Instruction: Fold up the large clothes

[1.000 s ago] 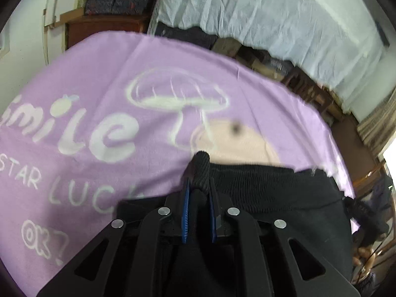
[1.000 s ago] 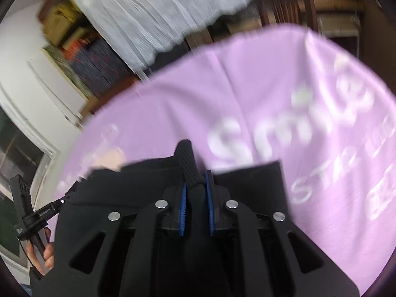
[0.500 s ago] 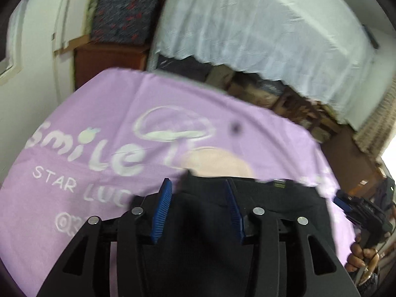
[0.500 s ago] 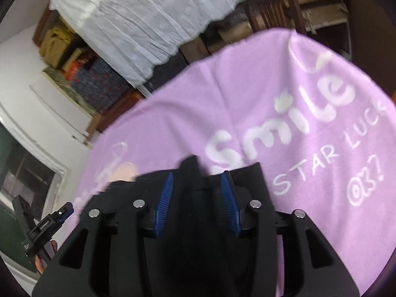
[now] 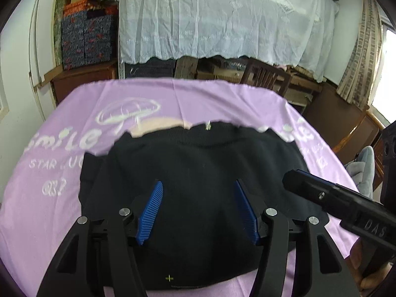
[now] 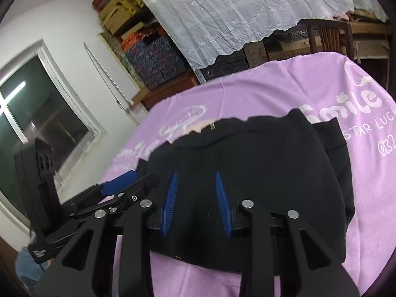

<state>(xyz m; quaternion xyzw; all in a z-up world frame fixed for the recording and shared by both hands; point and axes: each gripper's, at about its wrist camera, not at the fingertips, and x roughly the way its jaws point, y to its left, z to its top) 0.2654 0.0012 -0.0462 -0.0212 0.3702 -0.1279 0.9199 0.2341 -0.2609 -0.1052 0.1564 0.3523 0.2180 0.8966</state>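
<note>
Left wrist view shows me my left gripper [image 5: 198,210] with its jaws spread fairly wide after just opening, nothing between the blue pads [image 5: 149,212], and the folded black garment [image 5: 198,163] lying flat below and ahead on the purple cloth [image 5: 61,222]. From the right wrist view my right gripper [image 6: 195,203] stands narrower, having just closed a little, also empty above the same garment. Its ribbed edge [image 6: 222,131] faces away from me, its long axis probably running side to side, though fisheye distortion makes that uncertain.
</note>
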